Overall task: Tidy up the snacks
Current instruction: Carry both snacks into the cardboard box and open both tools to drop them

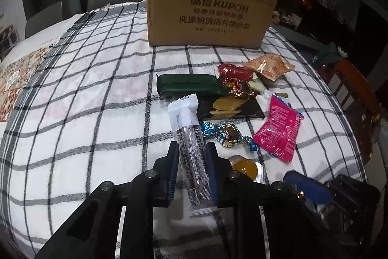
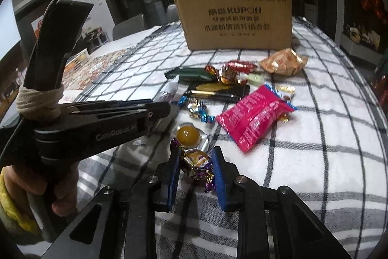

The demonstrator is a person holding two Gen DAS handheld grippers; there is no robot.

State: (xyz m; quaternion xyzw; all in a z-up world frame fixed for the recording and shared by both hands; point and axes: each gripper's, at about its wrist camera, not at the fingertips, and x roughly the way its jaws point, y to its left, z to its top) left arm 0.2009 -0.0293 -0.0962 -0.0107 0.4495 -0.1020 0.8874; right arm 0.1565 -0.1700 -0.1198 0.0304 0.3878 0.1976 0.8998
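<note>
The left gripper pinches a long snack stick at the 6 o'clock edge of the snack pile on the checked bench. The right gripper pinches a purple-wrapped candy; the cardboard box stands at 12 o'clock.

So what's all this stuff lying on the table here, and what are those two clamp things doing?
cardboard box: one, brown, far side of the table
checked cloth: one, white with dark lines, covers the table
green packet: one, dark green, before the box
red sweet: one, right of the green packet
tan packet: one, rightmost near the box
black packet: one, black and gold, middle
pink packet: one, right side
blue-wrapped sweet: one, beside the stick
jelly cup: one, amber, near edge
snack stick: one, white and brown, in the left gripper, shut on it
purple-wrapped sweet: one, in the right gripper, shut on it
</note>
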